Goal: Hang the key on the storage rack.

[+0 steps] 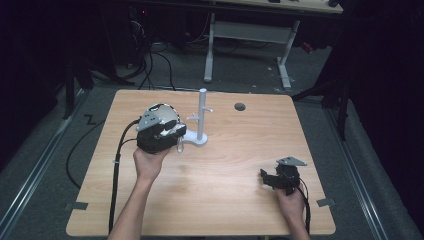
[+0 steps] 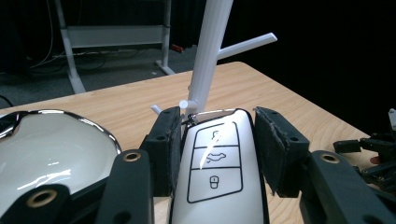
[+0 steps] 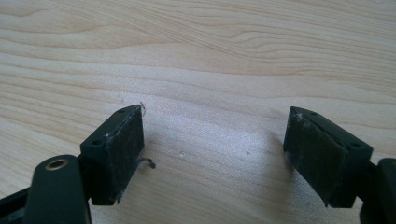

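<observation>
My left gripper [image 1: 176, 141] is shut on a white car key fob [image 2: 217, 172], whose face with three button icons is turned toward the camera. The black pads [image 2: 169, 140] press on both of its long sides. The fob's top end is close in front of a white peg stand [image 2: 208, 60], an upright post with short side pegs on a round base [image 1: 196, 141] near the table's middle. My right gripper [image 1: 267, 178] rests low at the front right of the wooden table [image 1: 225, 200]. It is open, with only bare wood between its fingers [image 3: 116, 149].
A small dark round hole [image 1: 240, 106] lies in the tabletop behind and to the right of the stand. Black cables [image 1: 117, 170] trail off the table's left side. A white desk frame [image 1: 250, 37] stands on the floor beyond the far edge.
</observation>
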